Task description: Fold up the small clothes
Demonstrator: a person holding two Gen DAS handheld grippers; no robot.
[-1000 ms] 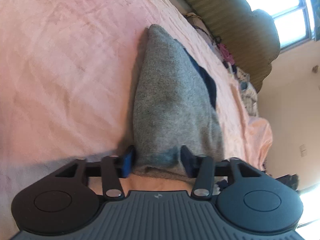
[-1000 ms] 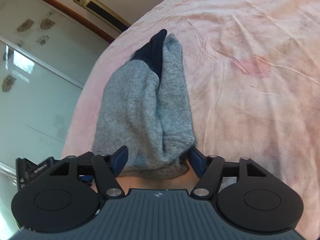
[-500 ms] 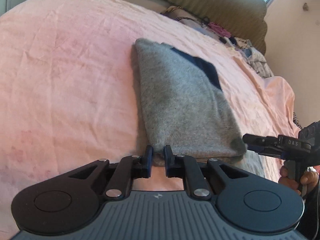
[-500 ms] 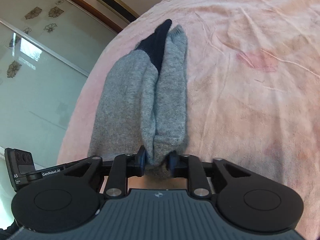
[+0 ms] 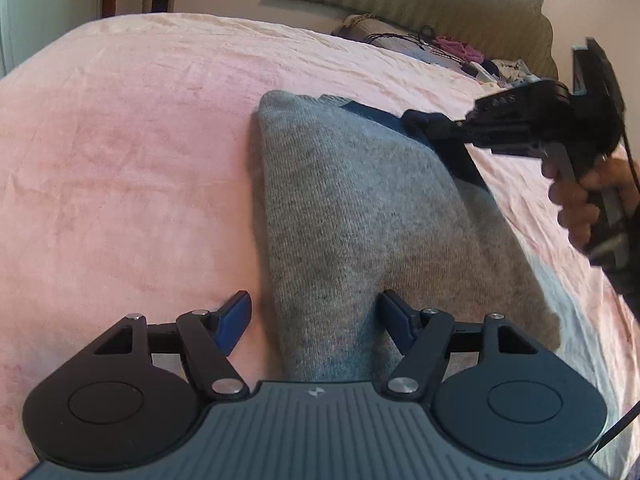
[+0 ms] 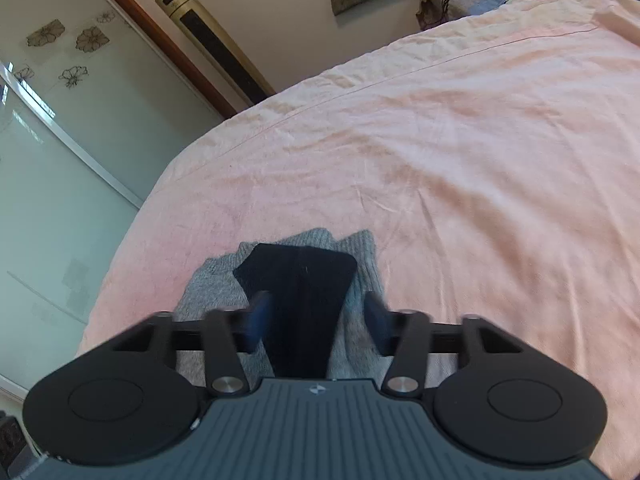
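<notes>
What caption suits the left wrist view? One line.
Left hand-held gripper, jaws just opened, straddles a folded grey sock with navy toe on pink bedsheet.

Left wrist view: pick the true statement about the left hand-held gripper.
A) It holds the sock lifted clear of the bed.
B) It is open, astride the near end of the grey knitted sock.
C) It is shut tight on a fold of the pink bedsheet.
B: the left hand-held gripper is open, its jaws having just been opening, and the grey knitted sock lies between them on the pink bedsheet.
</notes>
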